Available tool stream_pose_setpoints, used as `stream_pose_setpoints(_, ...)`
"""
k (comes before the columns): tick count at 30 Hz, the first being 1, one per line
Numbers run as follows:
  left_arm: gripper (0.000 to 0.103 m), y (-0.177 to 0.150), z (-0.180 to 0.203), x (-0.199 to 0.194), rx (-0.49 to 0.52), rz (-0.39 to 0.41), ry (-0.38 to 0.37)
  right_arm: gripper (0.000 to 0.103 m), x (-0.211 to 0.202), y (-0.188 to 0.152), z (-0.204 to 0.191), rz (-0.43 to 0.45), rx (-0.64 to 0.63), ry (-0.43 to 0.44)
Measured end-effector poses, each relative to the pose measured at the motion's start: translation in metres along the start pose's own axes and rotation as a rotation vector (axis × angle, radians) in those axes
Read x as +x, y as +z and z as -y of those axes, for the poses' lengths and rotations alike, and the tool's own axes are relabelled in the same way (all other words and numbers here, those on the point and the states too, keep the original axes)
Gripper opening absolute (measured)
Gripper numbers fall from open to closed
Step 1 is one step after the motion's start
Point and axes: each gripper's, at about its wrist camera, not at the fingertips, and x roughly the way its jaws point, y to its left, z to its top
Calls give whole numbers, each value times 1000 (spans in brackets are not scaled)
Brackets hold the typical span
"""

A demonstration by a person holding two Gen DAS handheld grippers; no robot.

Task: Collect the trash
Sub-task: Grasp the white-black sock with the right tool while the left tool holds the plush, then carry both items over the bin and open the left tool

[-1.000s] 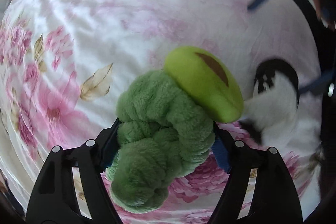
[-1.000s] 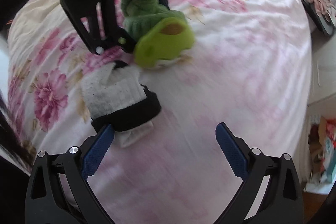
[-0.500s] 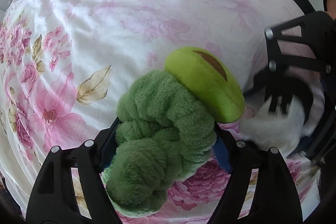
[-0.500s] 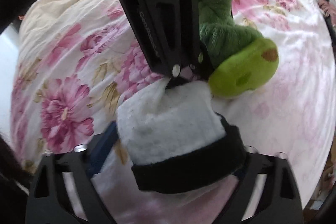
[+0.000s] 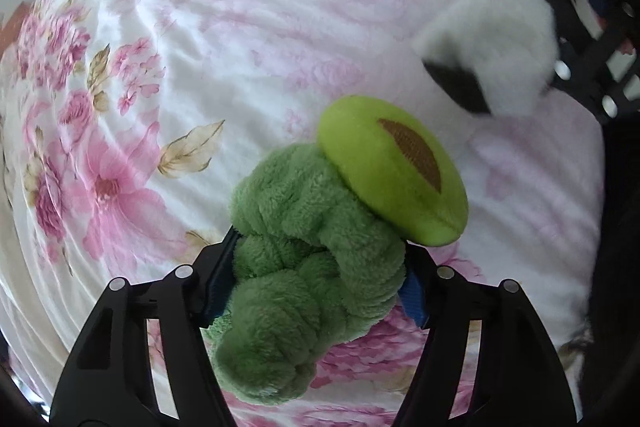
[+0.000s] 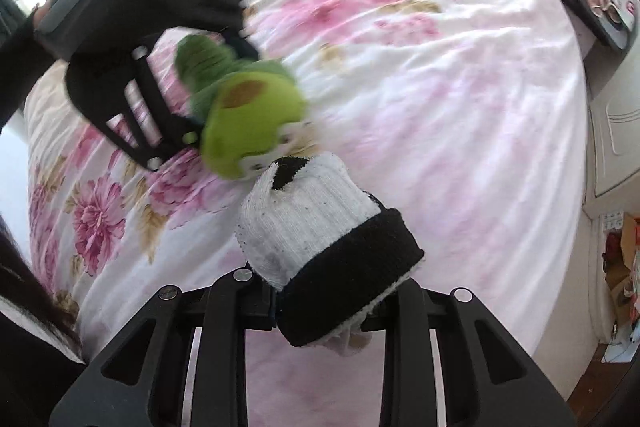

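Gripping: both claws loaded, each w/ one soft item, over the bed.
Left gripper (image 5: 316,291): clenched on the green plush (image 5: 308,275); blue pads press into its fuzzy twisted body from both sides. Jaws have just been closing a bit more, plush between them.
Green plush: dark green knotted part sits in the jaws; lime-green oval end w/ a brown patch sticks out past the fingertips, toward the bed's middle. In the right wrist view it hangs blurred under the left gripper (image 6: 188,131), at the bed's left side.
Right gripper (image 6: 332,311): clenched on the sock (image 6: 320,239); jaws have just been closing, near fully together, black cuff pinched between them.
Sock: white ribbed body, black cuff and black tip; bunched, pointing away from the claw. Looks lifted off the sheet, can't tell for sure. In the left wrist view it's at the upper right (image 5: 496,43), near the bed's edge, apart from the plush.
Bedsheet (image 5: 248,27): white w/ pink flowers, wrinkled.
Person: dark sleeve (image 6: 24,59) at far left of the right wrist view, behind the left gripper.
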Motion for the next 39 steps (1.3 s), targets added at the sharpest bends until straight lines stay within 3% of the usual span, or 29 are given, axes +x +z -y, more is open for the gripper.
stream_pose_setpoints(7,64,16,0,-16,-88,19,-42,23,-9,15,26,-7,-41,25)
stream_pose_setpoints(17,64,69,-23,-48,-257,73,-82,23,-22,38,68,-41,-105,36)
stream_pose_setpoints(22,64,80,-30,-55,-317,94,-54,23,-22,44,87,-63,-113,16)
stream_pose_setpoints(29,64,75,-33,-50,-461,80,-7,24,-15,59,97,-91,-187,65)
stream_pose_setpoints(35,64,74,-15,-49,-583,77,81,24,0,68,112,-56,-245,114)
stream_pose_setpoints(39,64,85,-6,-44,-676,61,99,24,5,65,124,-42,-267,133)
